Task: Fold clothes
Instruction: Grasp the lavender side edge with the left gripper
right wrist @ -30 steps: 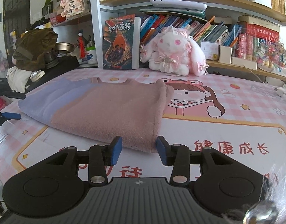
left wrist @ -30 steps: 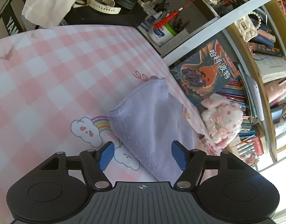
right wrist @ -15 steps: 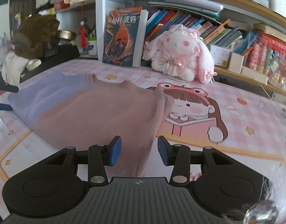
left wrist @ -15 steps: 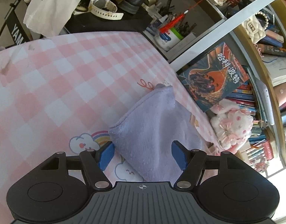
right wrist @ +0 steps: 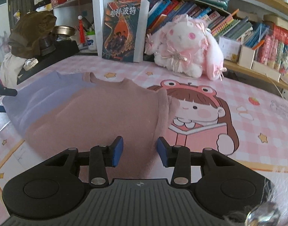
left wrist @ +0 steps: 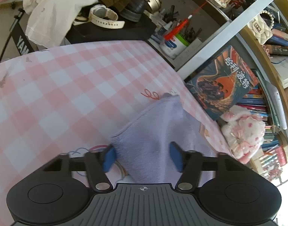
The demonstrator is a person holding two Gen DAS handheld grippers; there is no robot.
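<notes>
A folded fleece garment lies on the pink checked tablecloth (left wrist: 49, 94). Its left part is lavender (left wrist: 153, 128) and its right part is dusty pink (right wrist: 106, 113). My left gripper (left wrist: 142, 158) straddles the near lavender corner. Its jaws are closing with the cloth between them, and the pads do not clearly press on it. One of its fingers (right wrist: 8, 92) shows at the left edge of the right wrist view. My right gripper (right wrist: 140, 151) hovers low over the pink part's near right edge. Its jaws are closing slightly, with fabric beneath and between them, not pinched.
A white and pink plush rabbit (right wrist: 183, 45) and an upright book (right wrist: 123, 30) stand behind the garment against the bookshelves. Beyond the table's left end are a pen cup (left wrist: 172, 45), a white watch (left wrist: 106, 18) on a black stand, and white cloth (left wrist: 55, 13).
The left jaws have narrowed around the lavender corner, and that gripper has tipped a little. My right gripper has slid in over the pink part toward its right edge, with its jaws slightly narrower.
</notes>
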